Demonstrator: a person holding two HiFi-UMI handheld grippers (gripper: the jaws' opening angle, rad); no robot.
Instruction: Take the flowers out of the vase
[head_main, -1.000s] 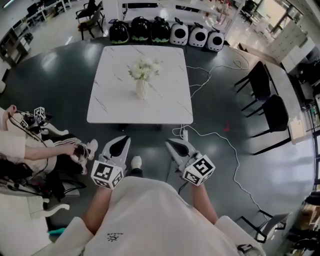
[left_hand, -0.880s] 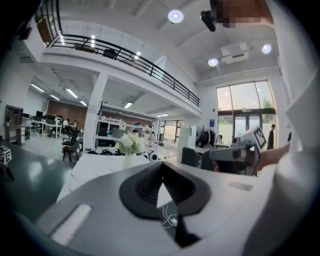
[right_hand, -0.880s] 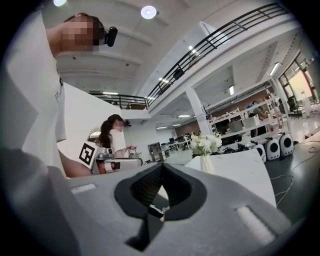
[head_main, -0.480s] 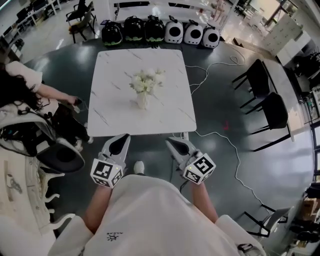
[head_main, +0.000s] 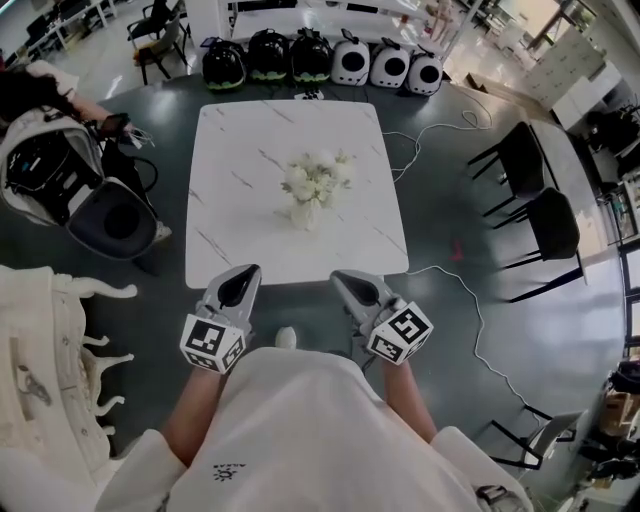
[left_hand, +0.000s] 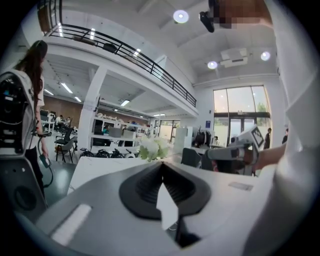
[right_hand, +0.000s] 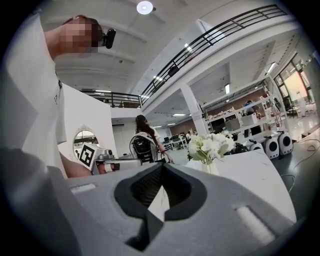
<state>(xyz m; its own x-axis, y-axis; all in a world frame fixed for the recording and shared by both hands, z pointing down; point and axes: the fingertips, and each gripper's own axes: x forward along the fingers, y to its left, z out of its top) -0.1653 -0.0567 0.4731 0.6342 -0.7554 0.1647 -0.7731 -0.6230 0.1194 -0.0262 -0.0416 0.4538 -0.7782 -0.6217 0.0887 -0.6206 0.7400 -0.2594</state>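
Note:
A bunch of white flowers stands in a small white vase near the middle of a white marble table. The flowers and vase show ahead and to the right in the right gripper view; the flowers also peek over the jaws in the left gripper view. My left gripper and right gripper are both shut and empty, side by side at the table's near edge, short of the vase.
Black chairs stand to the right of the table. A white cable trails over the dark floor. Several helmet-like cases line the far side. A person with a backpack rig stands at the left, beside a white ornate rack.
The table and vase have come nearer as I walked toward them; both grippers now reach its near edge. The person at the left has moved away toward the far left.

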